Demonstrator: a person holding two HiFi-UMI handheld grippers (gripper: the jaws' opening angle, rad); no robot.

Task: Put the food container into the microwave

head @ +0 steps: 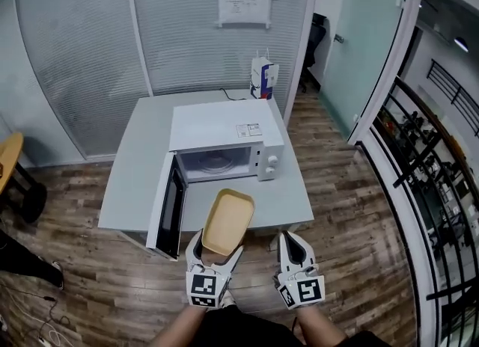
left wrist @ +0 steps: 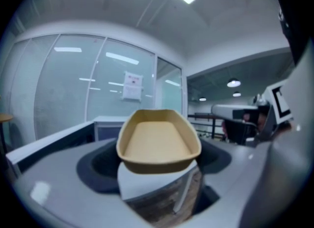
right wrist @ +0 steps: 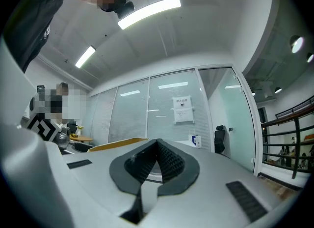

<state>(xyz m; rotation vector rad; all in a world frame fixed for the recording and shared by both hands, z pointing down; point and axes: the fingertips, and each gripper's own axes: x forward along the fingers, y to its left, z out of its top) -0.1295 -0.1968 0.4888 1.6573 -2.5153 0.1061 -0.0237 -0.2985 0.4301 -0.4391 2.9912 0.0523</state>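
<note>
A white microwave (head: 224, 137) stands on a grey table (head: 138, 166). Its door (head: 169, 207) is swung open to the left and the cavity (head: 218, 162) shows bare. An empty tan food container (head: 227, 221) hangs just in front of the table's near edge, below the open cavity. My left gripper (head: 215, 251) is shut on its near rim, and in the left gripper view the container (left wrist: 158, 141) sits level above the left gripper (left wrist: 158, 168). To its right, my right gripper (head: 293, 241) is shut with nothing in it, and the right gripper (right wrist: 157, 148) shows its ribbed pads pressed together.
A blue and white carton (head: 263, 78) stands at the table's back right corner. Frosted glass walls run behind the table. A black railing (head: 419, 181) lies to the right, and a yellow round table (head: 7, 160) is at the far left. The floor is wood.
</note>
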